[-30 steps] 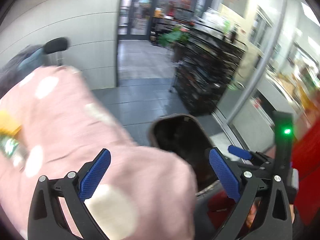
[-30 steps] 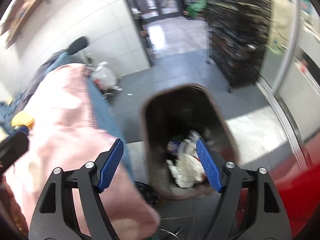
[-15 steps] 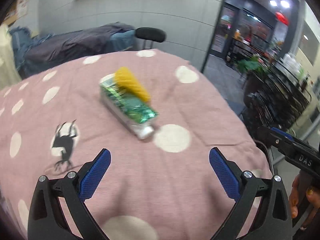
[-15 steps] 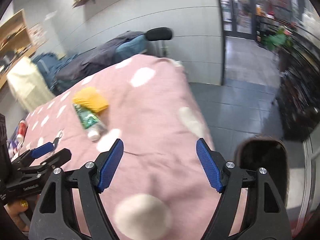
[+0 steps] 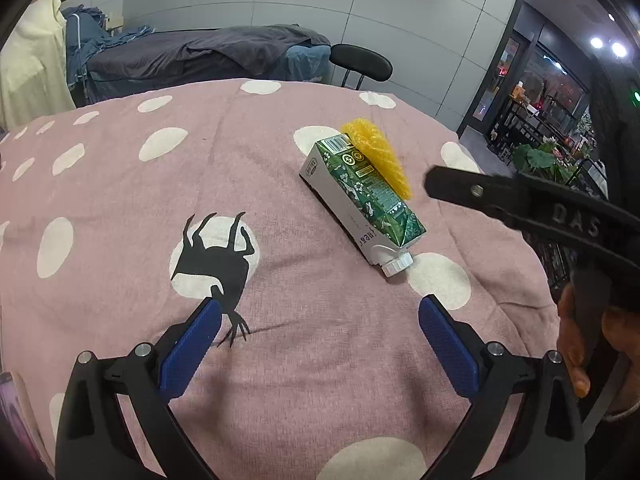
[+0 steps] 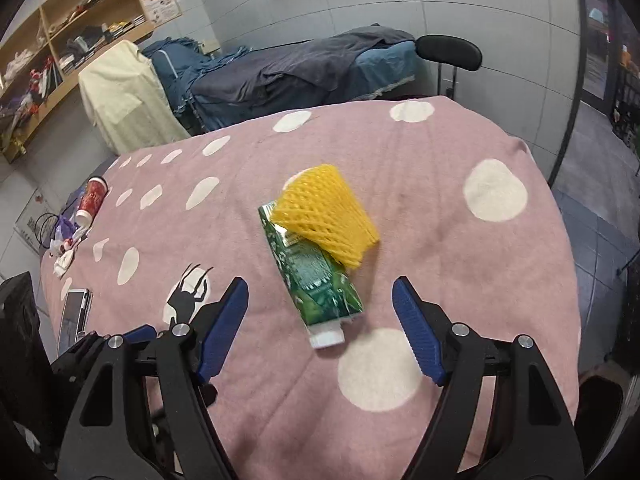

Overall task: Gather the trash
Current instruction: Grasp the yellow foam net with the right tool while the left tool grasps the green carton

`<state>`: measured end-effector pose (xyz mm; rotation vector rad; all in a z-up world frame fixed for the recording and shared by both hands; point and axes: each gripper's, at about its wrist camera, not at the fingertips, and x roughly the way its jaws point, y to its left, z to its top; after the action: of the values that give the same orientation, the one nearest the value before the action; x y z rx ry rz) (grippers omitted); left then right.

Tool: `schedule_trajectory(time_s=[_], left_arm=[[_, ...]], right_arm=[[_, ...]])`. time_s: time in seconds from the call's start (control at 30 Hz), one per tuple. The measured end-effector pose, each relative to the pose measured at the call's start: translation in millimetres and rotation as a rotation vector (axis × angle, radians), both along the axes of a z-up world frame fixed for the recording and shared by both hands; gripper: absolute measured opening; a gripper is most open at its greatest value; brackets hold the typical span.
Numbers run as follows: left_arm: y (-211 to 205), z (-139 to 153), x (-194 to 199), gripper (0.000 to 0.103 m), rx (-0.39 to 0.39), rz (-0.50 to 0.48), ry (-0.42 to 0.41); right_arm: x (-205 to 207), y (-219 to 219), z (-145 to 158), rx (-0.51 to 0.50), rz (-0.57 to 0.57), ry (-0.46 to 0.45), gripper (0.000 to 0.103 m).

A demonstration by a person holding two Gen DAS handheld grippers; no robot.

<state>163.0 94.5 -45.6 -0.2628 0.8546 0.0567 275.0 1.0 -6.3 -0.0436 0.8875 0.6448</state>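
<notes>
Right gripper (image 6: 320, 322): jaws spread wide, nothing between the blue pads, above the cloth.
Green carton (image 6: 310, 276): lying flat on the pink dotted cloth (image 6: 420, 200), white cap toward the camera, ahead of the jaws.
Yellow foam net (image 6: 330, 214): resting on the carton's far end.
Left gripper (image 6: 120, 340): partly seen at lower left.
Red cup (image 6: 91, 199): on its side at the cloth's far left edge.
Phone (image 6: 73, 314): flat near the left edge.
Background: draped chair, shelves, grey wall.
</notes>
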Motion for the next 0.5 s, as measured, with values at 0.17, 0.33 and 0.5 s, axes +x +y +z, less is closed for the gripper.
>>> schedule_trajectory(time_s=[0.17,0.33,0.5], left_arm=[[0,-3,4,0.097,-0.015,-0.014,0.009],[-6,-7,10,0.097,-0.017,-0.030,0.011],[-13,-10,17,0.097,-0.018,-0.051,0.016]], right_arm=[[23,38,-6,-0.070,0.029,-0.021,0.069],[41,53,-14,-0.135,0.022,-0.041,0.052],[51,40,-14,-0.125,-0.032,-0.046,0.017]])
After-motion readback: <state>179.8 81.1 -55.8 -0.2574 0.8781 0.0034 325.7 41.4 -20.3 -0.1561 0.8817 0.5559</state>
